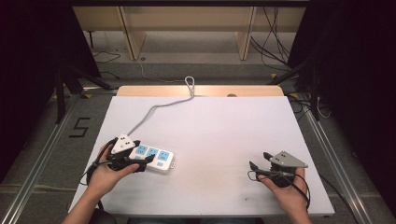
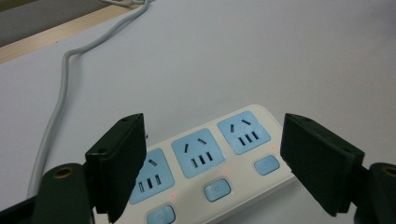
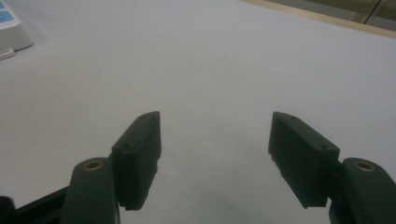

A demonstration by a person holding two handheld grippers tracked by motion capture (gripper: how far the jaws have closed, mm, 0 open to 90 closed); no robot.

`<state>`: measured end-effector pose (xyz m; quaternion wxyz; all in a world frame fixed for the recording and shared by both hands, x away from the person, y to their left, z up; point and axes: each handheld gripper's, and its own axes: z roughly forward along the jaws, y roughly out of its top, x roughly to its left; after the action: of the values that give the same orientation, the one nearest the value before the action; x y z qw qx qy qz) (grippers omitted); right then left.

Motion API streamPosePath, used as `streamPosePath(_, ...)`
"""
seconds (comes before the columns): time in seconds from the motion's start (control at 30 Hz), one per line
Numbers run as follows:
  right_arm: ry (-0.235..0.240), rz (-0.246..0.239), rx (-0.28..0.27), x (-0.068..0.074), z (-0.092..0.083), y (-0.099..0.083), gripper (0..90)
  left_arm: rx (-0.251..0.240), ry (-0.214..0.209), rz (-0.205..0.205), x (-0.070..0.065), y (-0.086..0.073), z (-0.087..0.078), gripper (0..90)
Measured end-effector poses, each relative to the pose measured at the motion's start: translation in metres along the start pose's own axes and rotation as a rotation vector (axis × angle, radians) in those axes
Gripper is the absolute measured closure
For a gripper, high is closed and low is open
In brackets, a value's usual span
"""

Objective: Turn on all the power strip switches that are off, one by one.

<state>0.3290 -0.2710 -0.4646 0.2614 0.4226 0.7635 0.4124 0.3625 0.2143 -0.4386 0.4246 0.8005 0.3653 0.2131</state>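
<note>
A white power strip [image 1: 153, 157] with three blue sockets and blue switches lies on the left of the white table; its grey cable [image 1: 154, 109] runs off toward the far edge. My left gripper [image 1: 142, 161] stands open over the strip's near end. In the left gripper view the jaws spread wide on either side of the power strip [image 2: 210, 163], not clamping it. My right gripper [image 1: 259, 161] hovers open over bare table at the right, nothing between its jaws. A corner of the power strip [image 3: 11, 30] shows at the top left of the right gripper view.
The white table top [image 1: 219, 130] has a wooden strip [image 1: 201, 90] along its far edge. Beyond it stand a wooden bench and loose cables on the floor. A "5" mark [image 1: 79, 127] is taped on the floor at the left.
</note>
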Motion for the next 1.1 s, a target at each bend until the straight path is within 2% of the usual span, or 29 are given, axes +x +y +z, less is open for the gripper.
streamPosePath(0.33,-0.002,0.003,0.000,0.000,0.000,0.000,35.4,-0.005,0.011,-0.003,0.004,-0.008,-0.006,22.6)
streamPosePath(0.67,-0.002,0.003,-0.003,-0.001,0.000,0.000,35.4,0.018,0.028,0.008,0.008,-0.014,-0.008,22.5)
streamPosePath(1.1,0.000,0.004,-0.002,-0.001,0.000,-0.001,35.4,0.009,0.041,0.001,0.017,-0.025,-0.009,20.3)
